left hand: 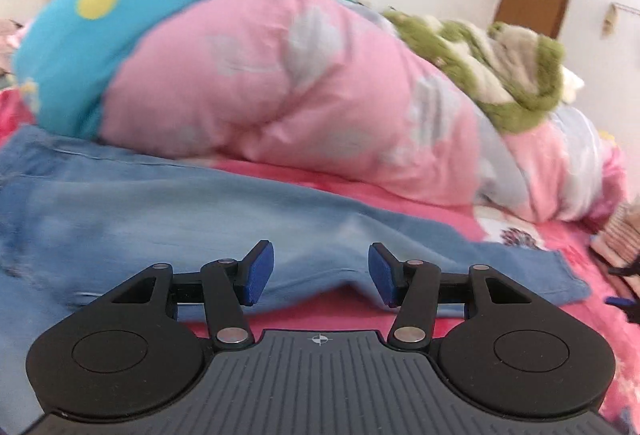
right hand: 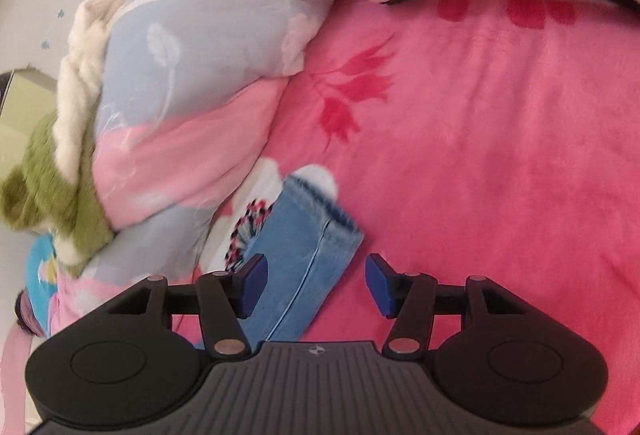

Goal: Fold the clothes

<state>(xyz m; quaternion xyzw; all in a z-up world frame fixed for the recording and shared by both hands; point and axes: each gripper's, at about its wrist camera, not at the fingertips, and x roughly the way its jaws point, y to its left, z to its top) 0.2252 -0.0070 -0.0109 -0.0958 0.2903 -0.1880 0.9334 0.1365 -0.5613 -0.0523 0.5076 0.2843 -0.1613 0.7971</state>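
The left gripper [left hand: 321, 273] is released, nothing between its pads, hovering just above the jeans [left hand: 168, 219] spread across the pink bed sheet [left hand: 400, 195]. The right gripper [right hand: 316, 285] is likewise released, the jeans' leg hem [right hand: 308, 231] lying just ahead, left of centre. Beyond both lies a heaped pink quilt [left hand: 280, 83].

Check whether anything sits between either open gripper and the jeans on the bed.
Nothing visible does. The left gripper faces the jeans directly, and the right gripper sits over the leg hem; the quilt lies behind.
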